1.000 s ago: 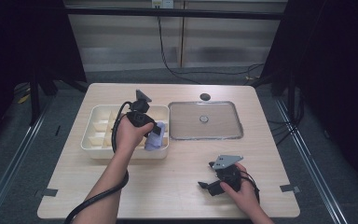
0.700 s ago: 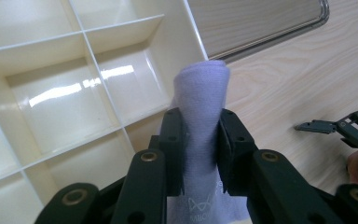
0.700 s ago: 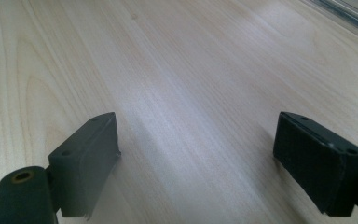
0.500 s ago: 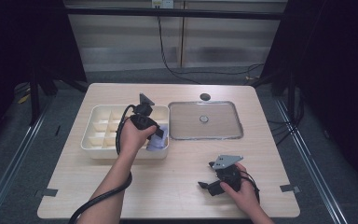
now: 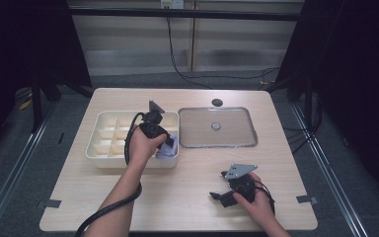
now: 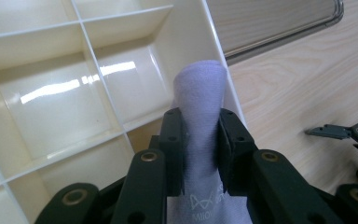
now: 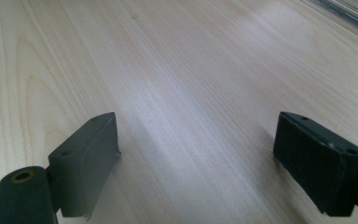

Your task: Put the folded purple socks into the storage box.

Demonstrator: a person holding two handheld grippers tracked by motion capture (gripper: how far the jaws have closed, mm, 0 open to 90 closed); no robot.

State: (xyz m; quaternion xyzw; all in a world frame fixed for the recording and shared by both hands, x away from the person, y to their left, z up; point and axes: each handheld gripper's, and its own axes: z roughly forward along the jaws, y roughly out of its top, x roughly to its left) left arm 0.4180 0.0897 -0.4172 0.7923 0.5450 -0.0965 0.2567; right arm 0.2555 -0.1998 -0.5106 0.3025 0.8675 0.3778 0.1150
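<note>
Lilac sock (image 6: 199, 116) is seen clamped between the two black fingers (image 6: 173, 149) of the left gripper (image 6: 198, 128), its rounded end standing up past the fingertips over the right near corner of a cream divided tray (image 5: 103, 160). In the left gripper view, pale lettering is made out on the fabric near the bottom edge, and the sock is shown against the tray's right wall, above a compartment at that side; whether the fabric touches the wall cannot be told. From the high view only a small patch of the sock (image 5: 168, 148) is seen, just right of the person's left hand (image 5: 140, 145), at the tray's right near compartment, with the left gripper (image 5: 164, 143) pointed down into it.

The high view also gives what the gripper views do not: the tray is set on the left part of the bench (image 5: 177, 207), a shallow metal-rimmed tray (image 5: 192, 143) lies just right of it, and a small dark round piece (image 5: 217, 102) rests at the far edge.

The right gripper (image 5: 216, 196) is held in the right hand (image 5: 256, 205) low over the near right part of the bench, well apart from the sock. In the right gripper view its fingers (image 7: 86, 161) are spread wide, with nothing but bare wood grain between them.
</note>
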